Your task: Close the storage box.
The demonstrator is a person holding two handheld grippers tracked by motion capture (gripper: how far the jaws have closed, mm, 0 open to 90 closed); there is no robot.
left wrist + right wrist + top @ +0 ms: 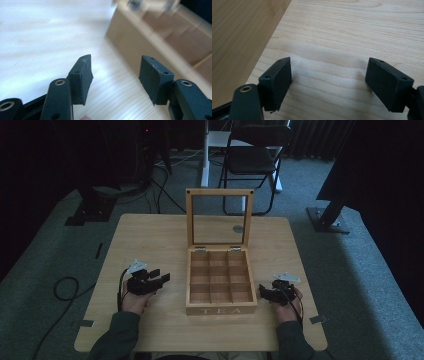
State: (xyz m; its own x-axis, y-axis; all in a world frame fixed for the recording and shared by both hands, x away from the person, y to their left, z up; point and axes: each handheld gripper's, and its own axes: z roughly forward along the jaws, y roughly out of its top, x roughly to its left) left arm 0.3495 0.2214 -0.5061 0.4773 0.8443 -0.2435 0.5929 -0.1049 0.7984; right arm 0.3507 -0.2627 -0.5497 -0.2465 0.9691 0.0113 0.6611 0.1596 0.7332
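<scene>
High view: tea box [220,285] seen between the two grippers on the table [150,235]; lid [218,217] stood upright at the far edge, already raised; nine compartments counted, all appearing empty; left gripper [161,278] lies just beside the box's left wall, jaws pointed at it; right gripper [264,291] lies just beside the right wall near the front corner; nothing held by either; a chair [255,157] is noted beyond the table. Progress, as judged: opening is done; whatever is to be done with the box (filling, closing or moving) is not begun, neither gripper being in contact.

Left gripper view: left gripper [115,75] with jaws wide, nothing between them; box [150,42] ahead and to the right of the jaws, close but apart; outer wall and some inner dividers are shown, blurred; bare table [50,37] ahead and to the left.

Right gripper view: right gripper [328,80] with jaws wide, nothing between them; bare table [352,32] ahead and under the jaws; box wall [239,37] at the left, close to the left jaw, whether touching cannot be told.

Differences between views: lid, compartment count and both grippers together are given by the high view; the spread of the jaws is given clearly by the gripper views; box interior is caught in the left gripper view, whereas only its flat outer side is caught in the right.
</scene>
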